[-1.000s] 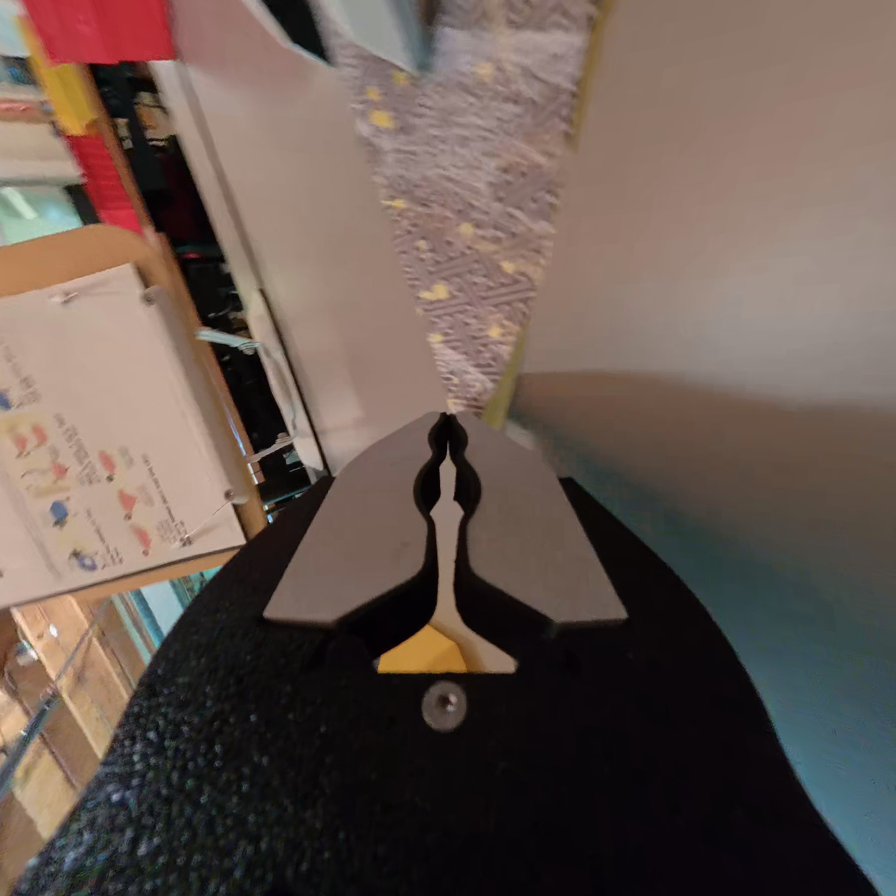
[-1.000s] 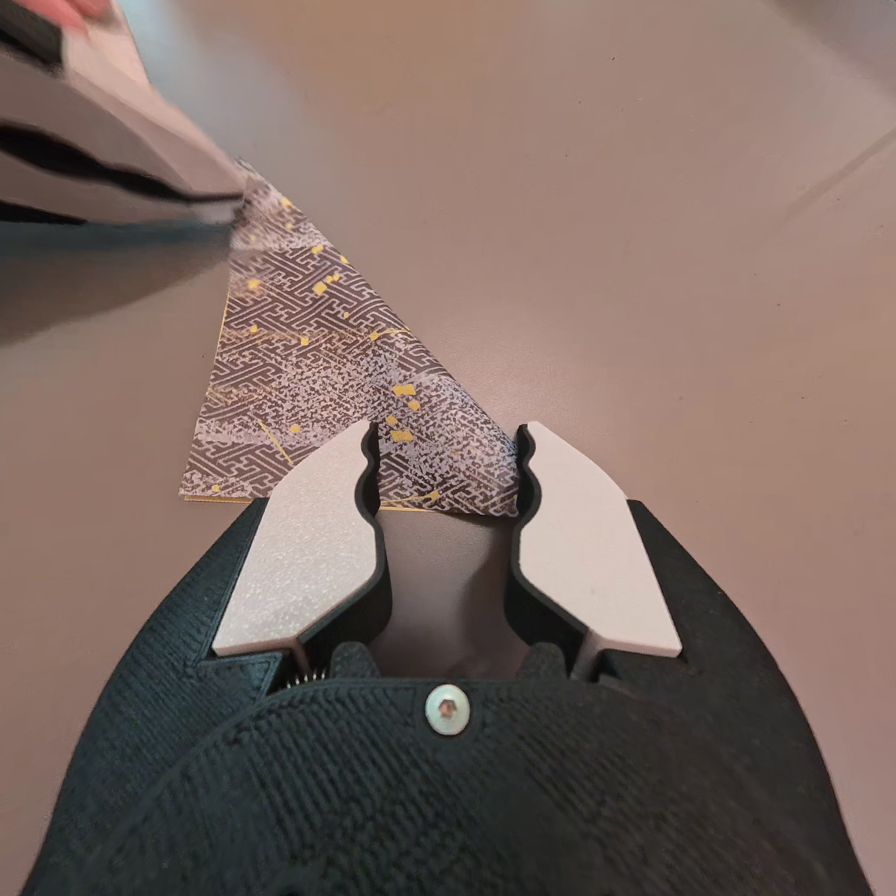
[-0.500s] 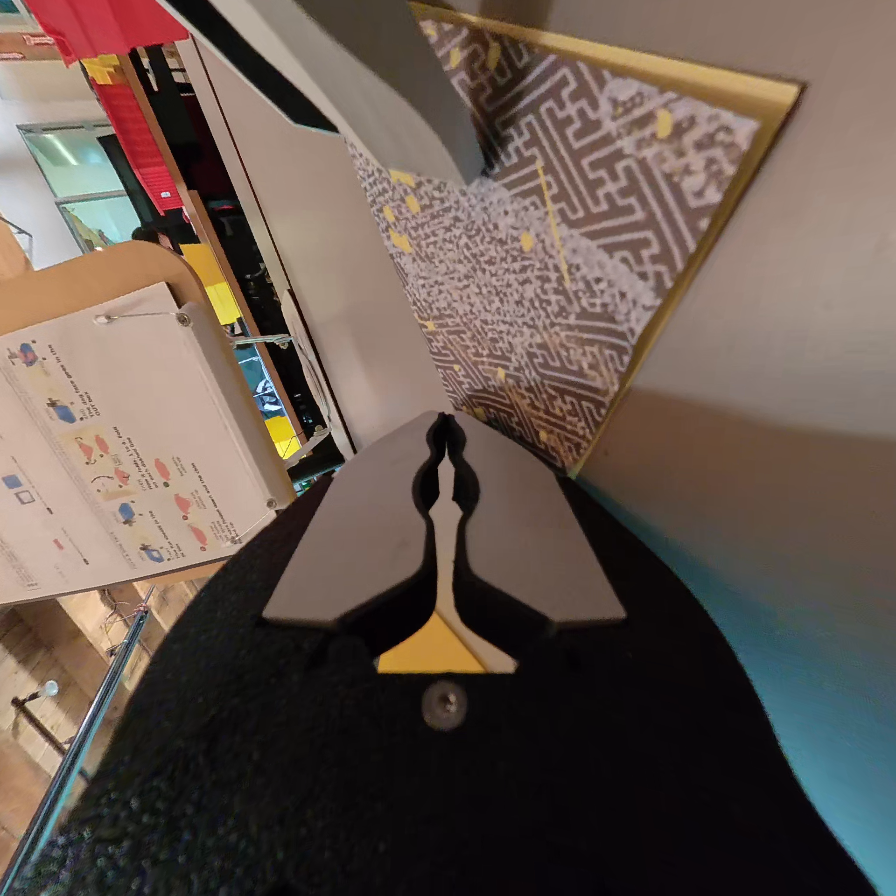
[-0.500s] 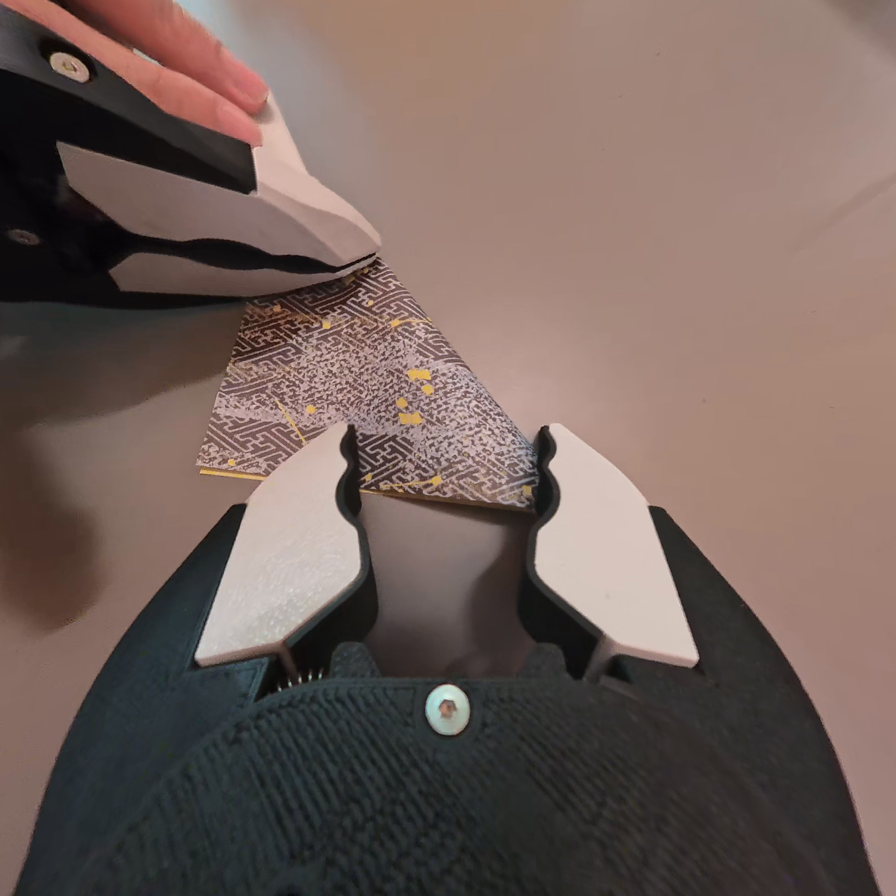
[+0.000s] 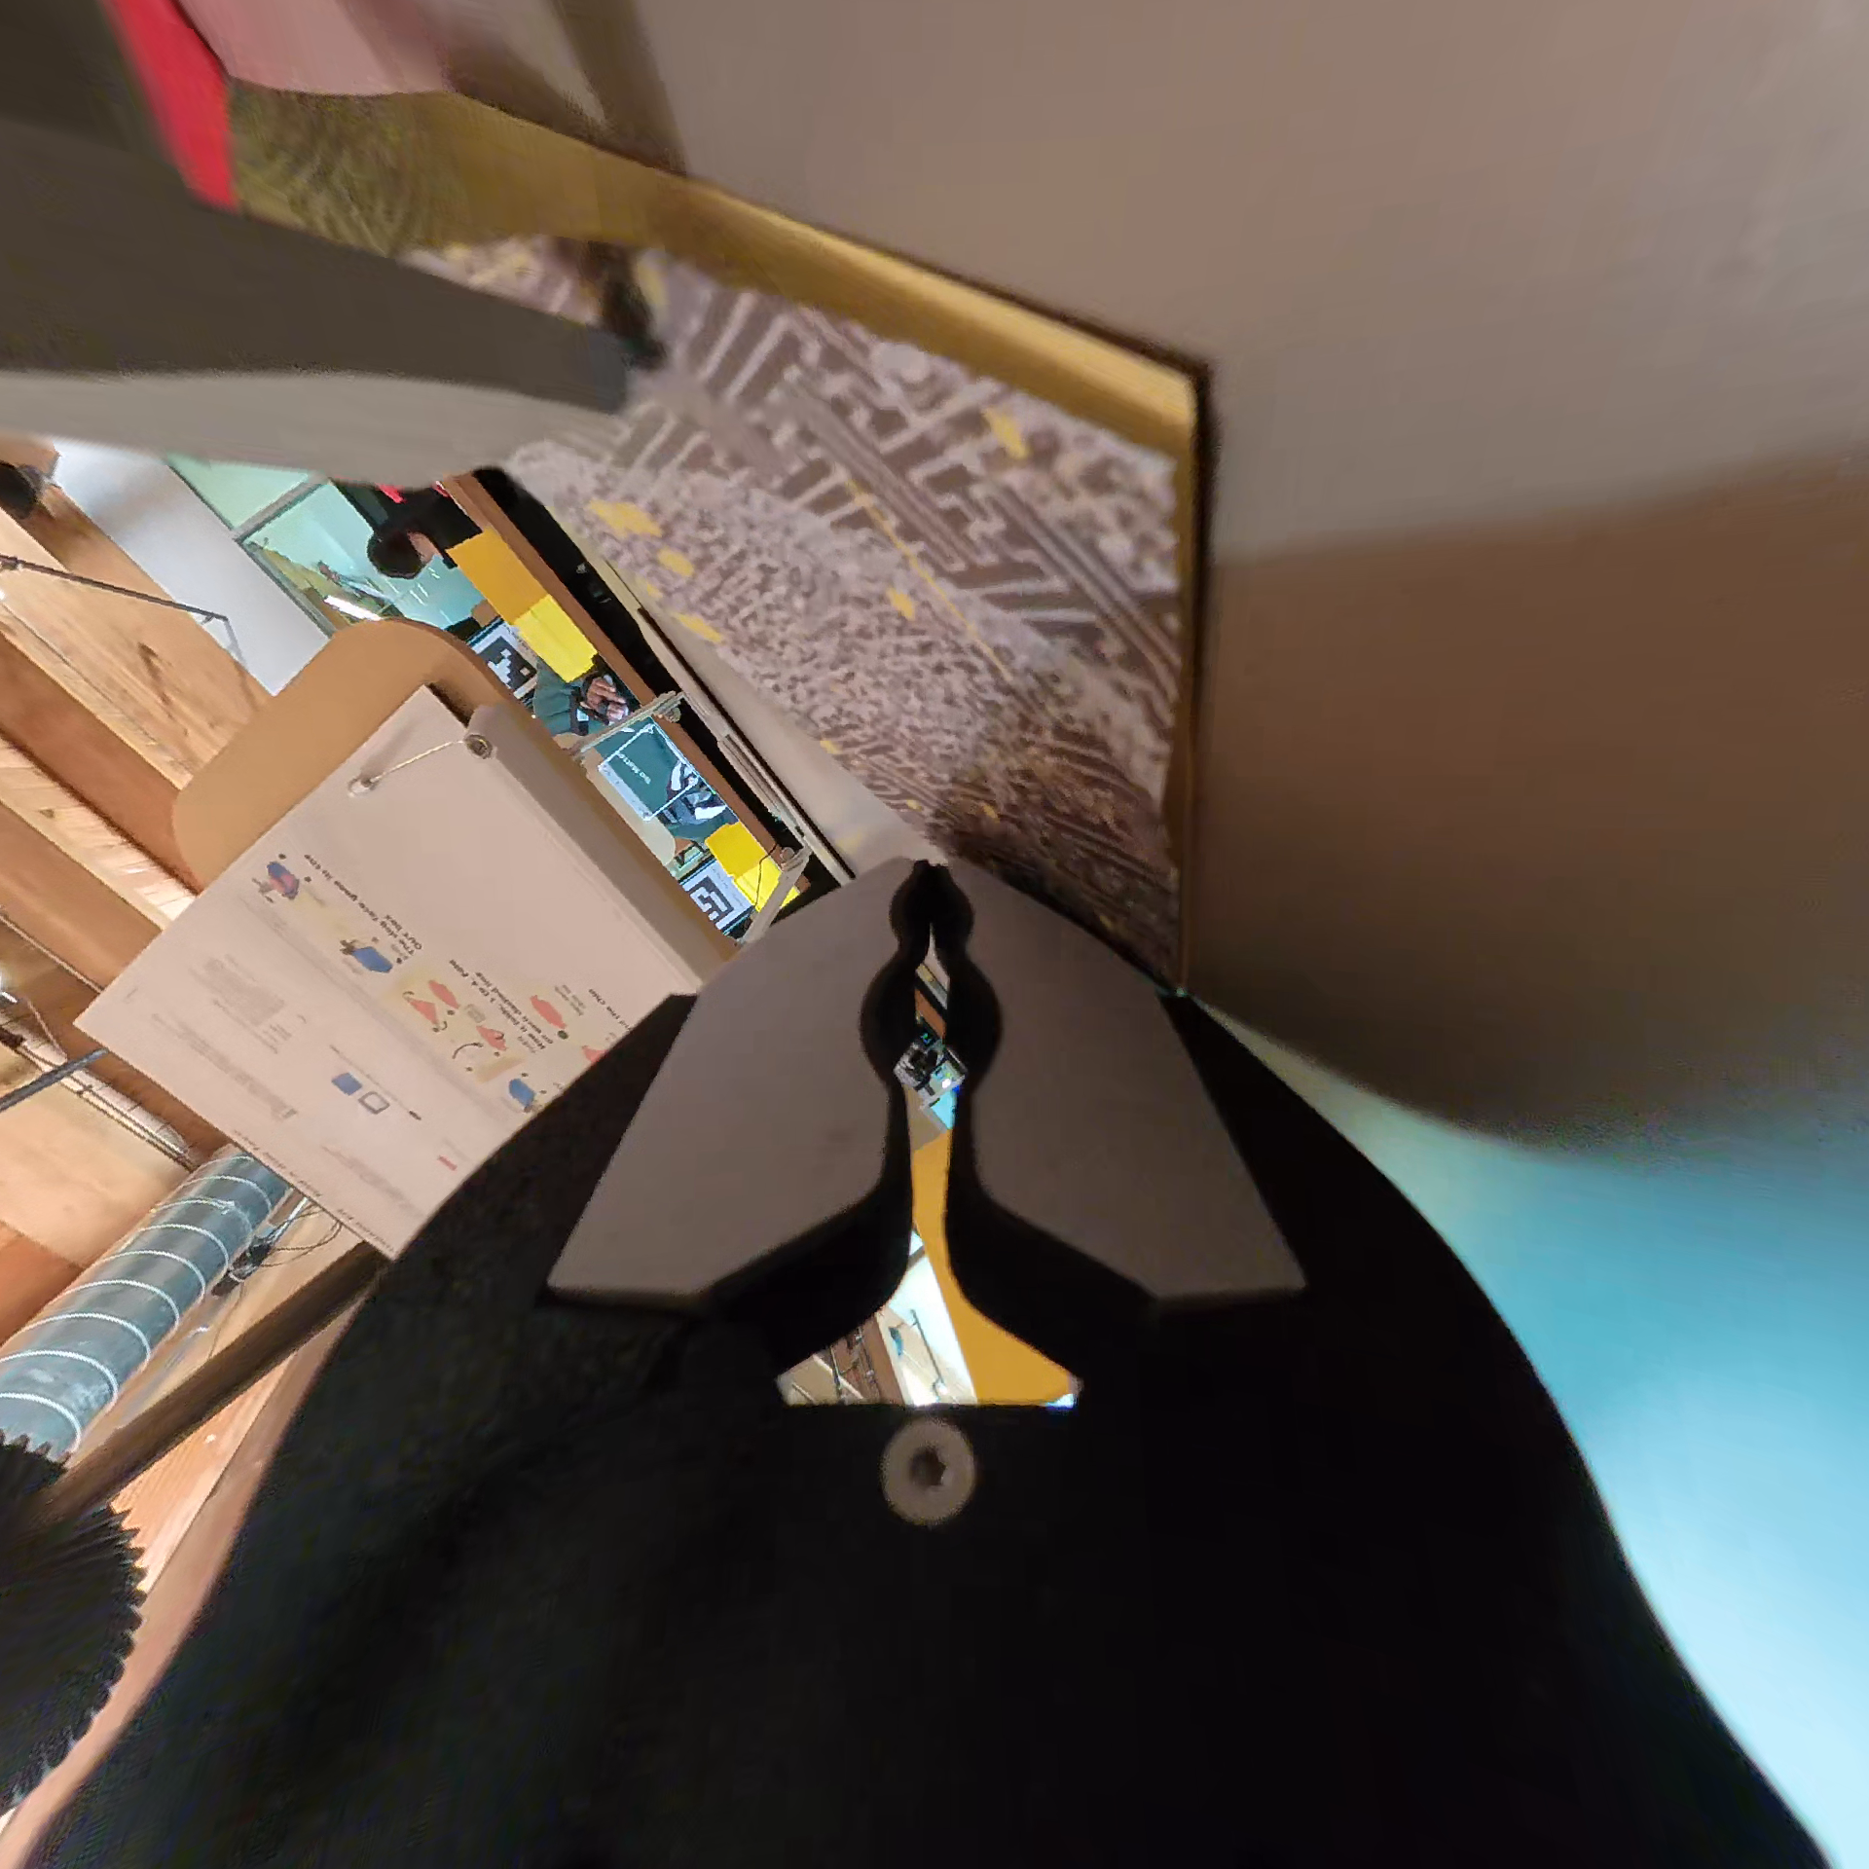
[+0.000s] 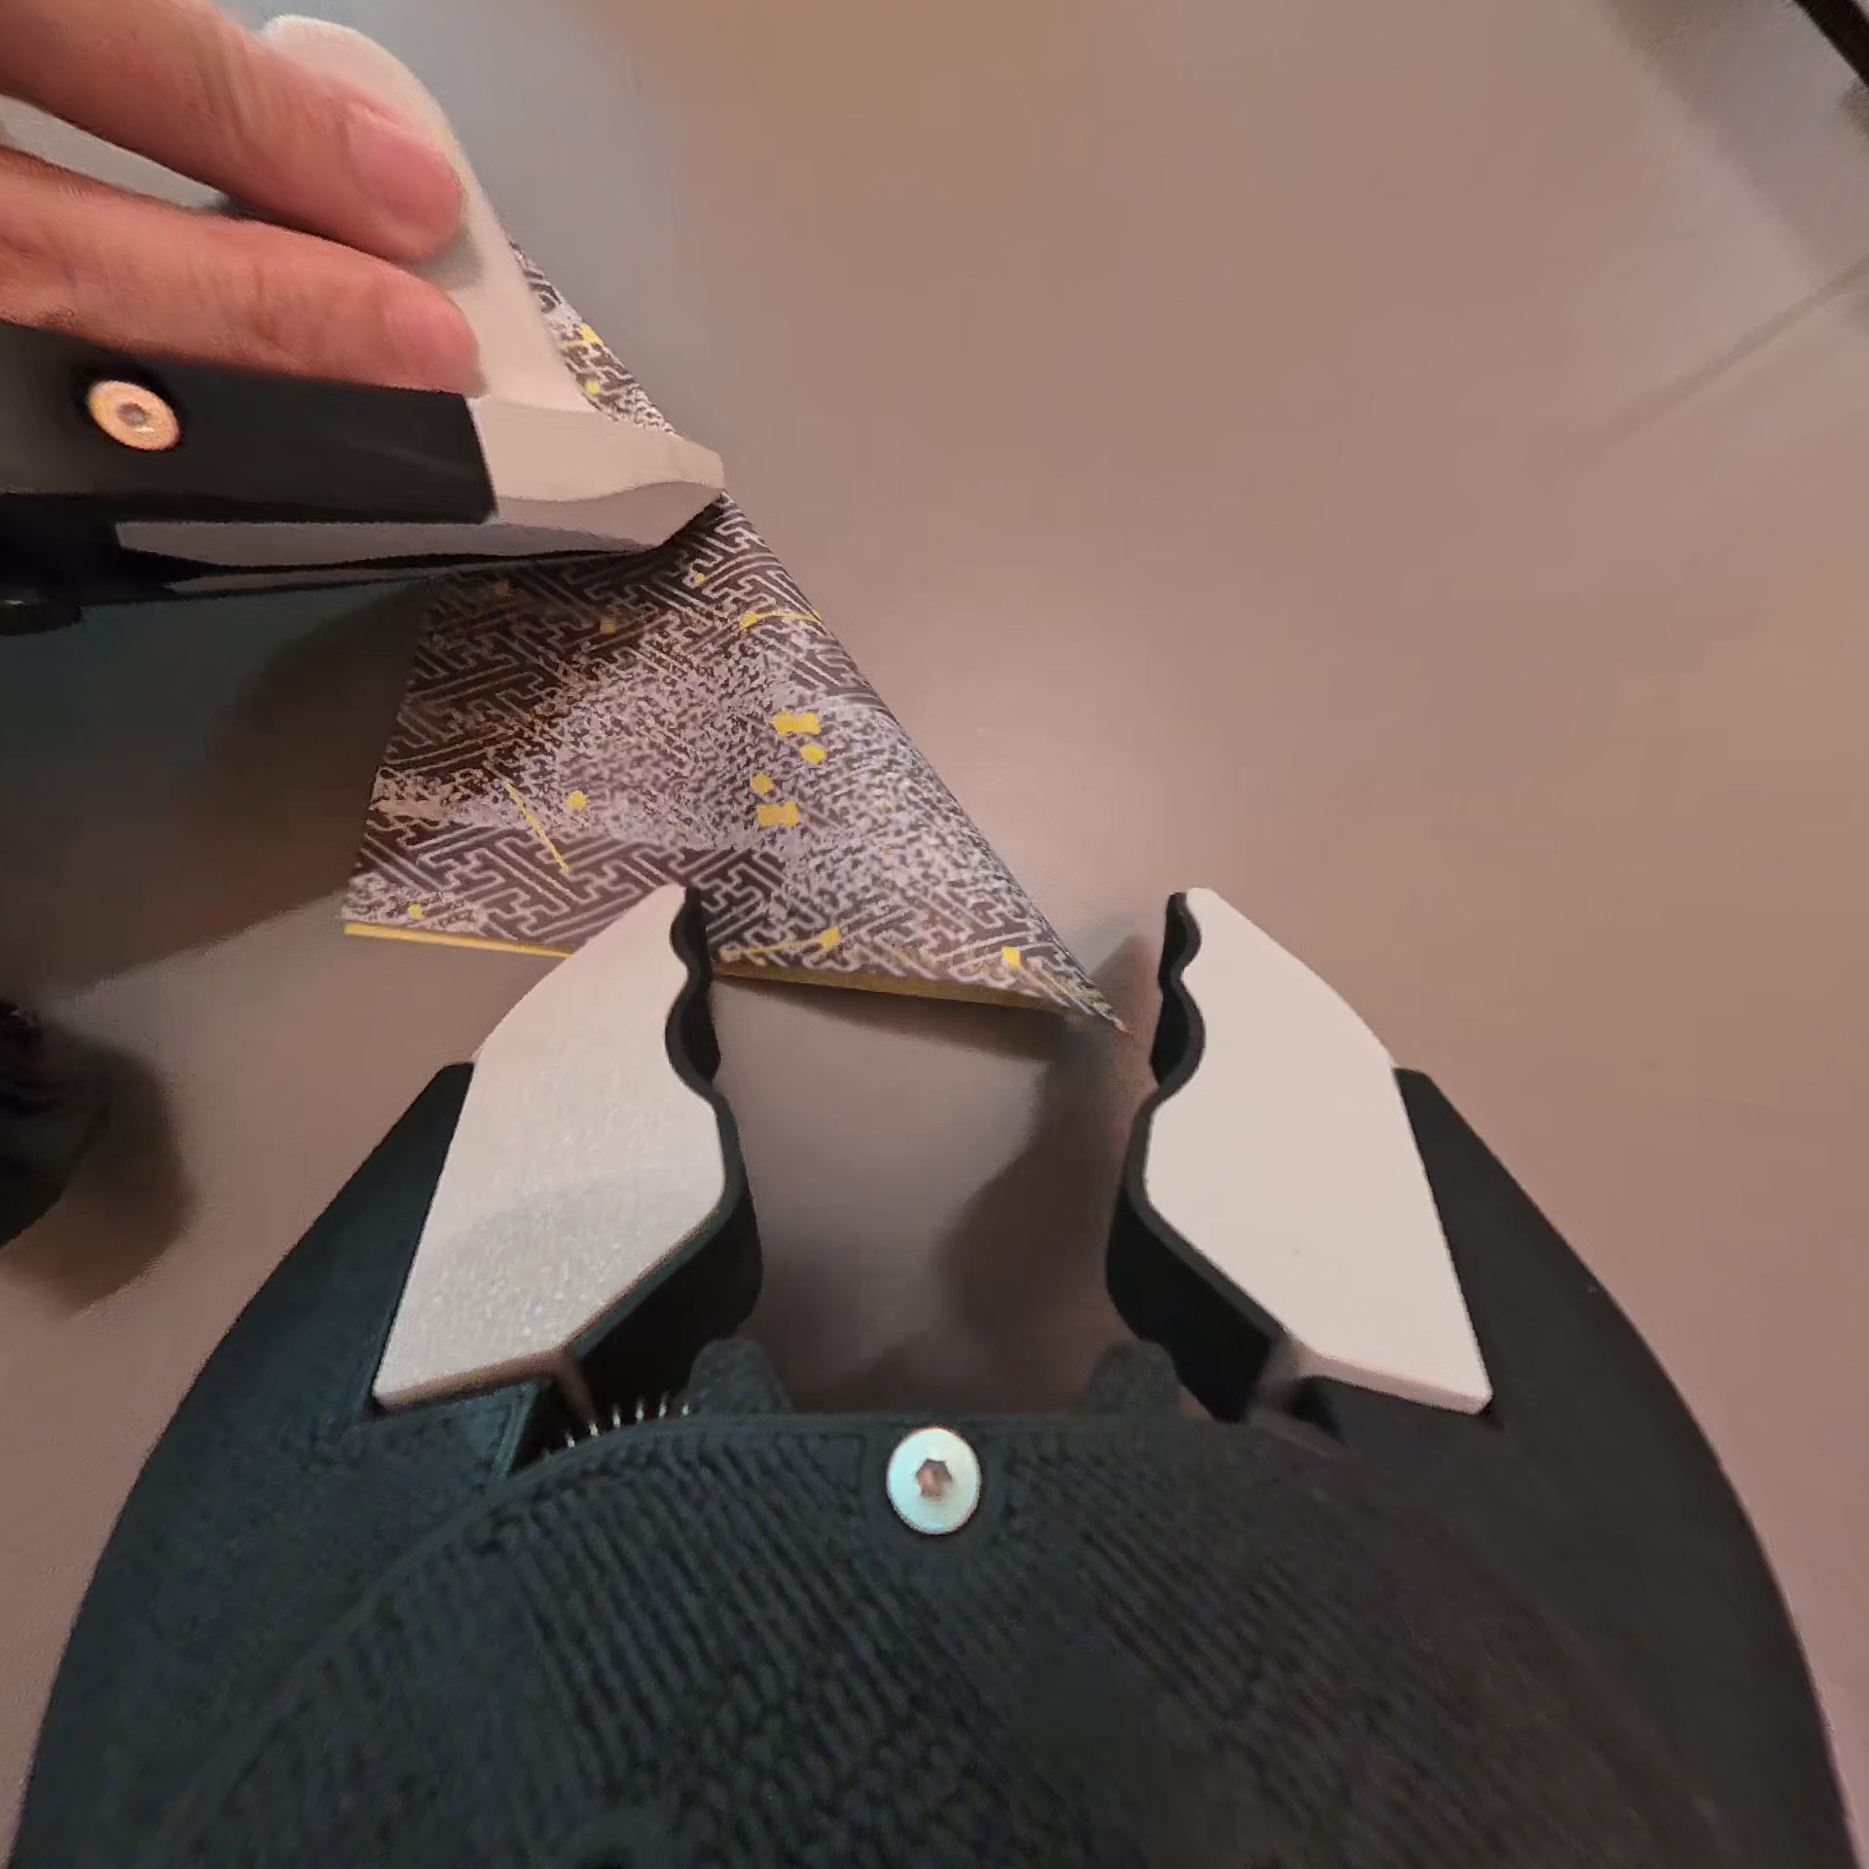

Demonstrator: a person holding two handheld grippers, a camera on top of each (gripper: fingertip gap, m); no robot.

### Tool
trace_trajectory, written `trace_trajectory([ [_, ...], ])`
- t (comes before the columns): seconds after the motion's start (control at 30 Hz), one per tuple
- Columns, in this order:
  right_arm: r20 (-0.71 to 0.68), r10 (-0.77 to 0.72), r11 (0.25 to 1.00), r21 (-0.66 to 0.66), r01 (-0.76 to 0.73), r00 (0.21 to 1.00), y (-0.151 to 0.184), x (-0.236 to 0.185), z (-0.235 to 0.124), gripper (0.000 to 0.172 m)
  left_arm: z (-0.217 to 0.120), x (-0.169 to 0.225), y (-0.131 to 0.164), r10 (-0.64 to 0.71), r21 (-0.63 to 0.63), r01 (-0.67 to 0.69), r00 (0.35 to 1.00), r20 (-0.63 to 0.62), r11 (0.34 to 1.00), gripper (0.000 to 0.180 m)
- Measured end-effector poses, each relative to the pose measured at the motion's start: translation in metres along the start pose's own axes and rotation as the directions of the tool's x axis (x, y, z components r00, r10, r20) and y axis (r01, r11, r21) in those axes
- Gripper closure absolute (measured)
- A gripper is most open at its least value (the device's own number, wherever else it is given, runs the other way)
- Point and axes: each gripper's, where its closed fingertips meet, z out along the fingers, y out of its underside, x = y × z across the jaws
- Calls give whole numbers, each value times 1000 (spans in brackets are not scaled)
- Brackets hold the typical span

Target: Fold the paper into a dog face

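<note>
The paper (image 6: pixel 657 789) is folded into a triangle, dark with a pale maze pattern, gold flecks and a yellow underside, and lies on the brown table (image 6: pixel 1315 506). My left gripper (image 6: pixel 657 506) is shut on its far corner and holds that corner up; the near right corner also stands a little off the table. In the left wrist view the closed fingertips (image 5: pixel 922 880) pinch the paper (image 5: pixel 910 607), and its yellow underside shows between the fingers. My right gripper (image 6: pixel 930 941) is open at the paper's near edge, and neither pad touches the paper.
A person's hand (image 6: pixel 202 202) grips the left gripper. An illustrated instruction sheet on a board (image 5: pixel 405 961) stands beyond the table edge. A blurred finger of the right gripper (image 5: pixel 303 334) crosses the top left of the left wrist view. My right fingertips sit around 10 cm from my left ones.
My left gripper has carried the pinched corner nearer to my right gripper, lifting the paper. My right gripper's jaws have opened wider at the near edge.
</note>
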Motion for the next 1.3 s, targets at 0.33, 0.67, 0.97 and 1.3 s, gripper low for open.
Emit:
trace_trajectory([
  [0.33, -75, -113, 975, 181, 125, 991, -46, -8, -17, 135, 0, 0, 0, 8, -3, -8, 1000, 1, 1000, 180],
  [0.67, -117, -126, 981, 136, 142, 985, -46, -4, 16, 172, 0, 1, 0, 21, -12, -22, 1000, -3, 1000, 180],
  [0.97, -321, -542, 830, -57, 555, 777, -20, 5, 9, 172, 0, 1, 0, 12, -7, -12, 1000, -1, 1000, 180],
  [1.3, -495, -717, 591, -58, 805, 491, -66, -5, -12, 172, 0, 1, 0, 40, -16, -40, 999, -7, 999, 180],
])
